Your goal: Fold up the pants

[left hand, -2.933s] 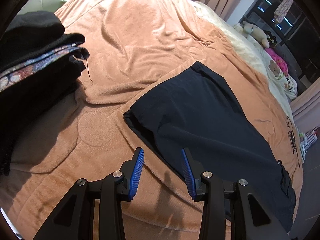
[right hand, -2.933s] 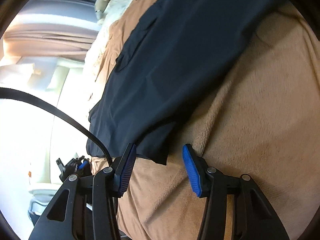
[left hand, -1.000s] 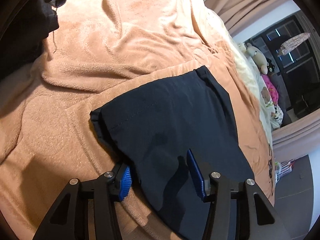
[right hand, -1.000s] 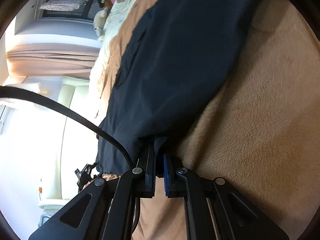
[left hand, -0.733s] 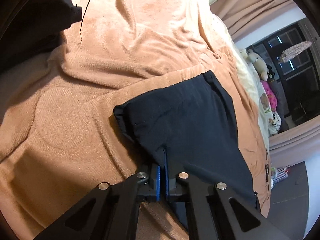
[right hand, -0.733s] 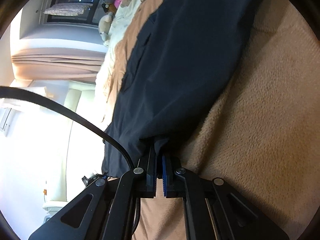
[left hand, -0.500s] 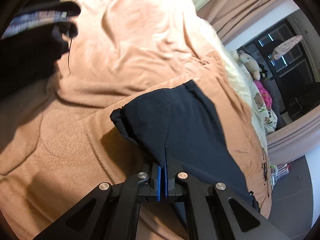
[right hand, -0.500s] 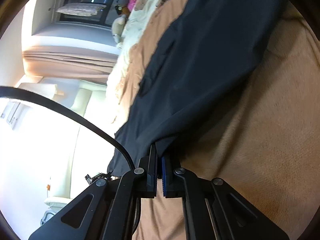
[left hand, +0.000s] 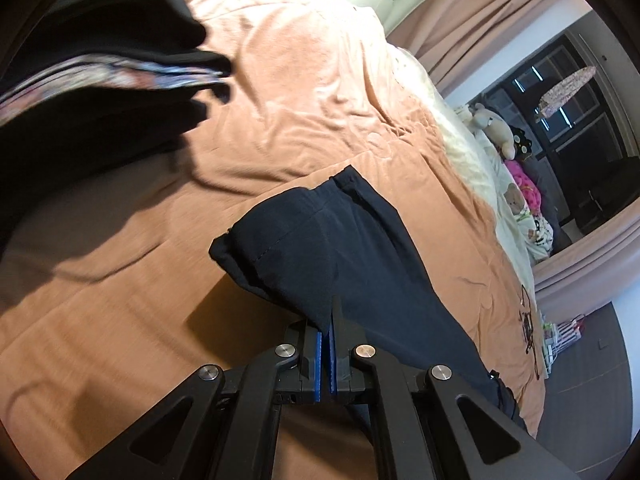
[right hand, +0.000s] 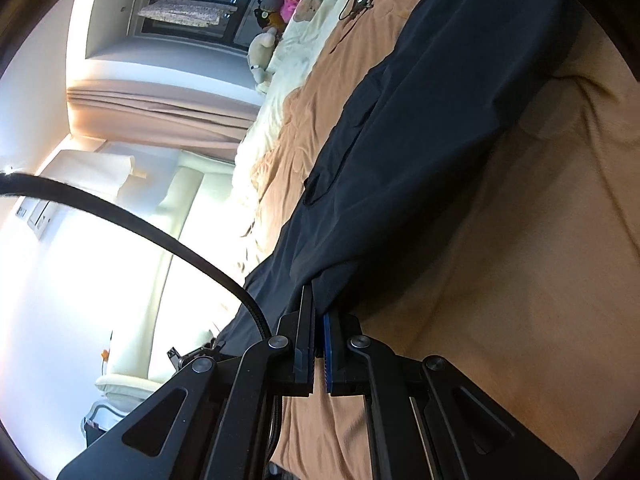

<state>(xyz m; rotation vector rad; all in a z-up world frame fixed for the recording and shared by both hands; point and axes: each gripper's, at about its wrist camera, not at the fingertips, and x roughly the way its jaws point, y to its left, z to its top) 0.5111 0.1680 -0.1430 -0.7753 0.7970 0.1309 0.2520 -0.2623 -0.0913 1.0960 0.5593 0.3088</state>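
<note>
A: Where are the dark navy pants (left hand: 360, 248) rn?

B: Centre of the left wrist view, on the peach fleece blanket (left hand: 304, 92), running from mid-frame down to the lower right. One end is lifted off the blanket w/ a shadow under it at lower centre.

A: Left gripper (left hand: 328, 344)?

B: Bottom centre, jaws clenched on a fold of the pants fabric; blue pads (left hand: 319, 364) pressed nearly together, cloth pinched btwn them.

A: And the right gripper (right hand: 319, 338)?

B: Bottom centre of its own view, also clamped onto an edge of the pants (right hand: 420, 152). Fabric goes up from the jaws toward the upper right of the frame. A pocket seam shows mid-frame.

A: Anything else around?

B: Stack of folded dark clothes (left hand: 92, 92) in the upper left of the left view, w/ a floral-print layer (left hand: 120, 76) in the middle of it. Plush toys (left hand: 496, 130) at the right, near a dark window (left hand: 568, 92) and pinkish curtains (left hand: 492, 20). In the right view, a black cable (right hand: 152, 236) arcs from the left edge to the gripper, and a cream headboard (right hand: 168, 216) sits at left. Blanket (right hand: 520, 280) fills the right side.
</note>
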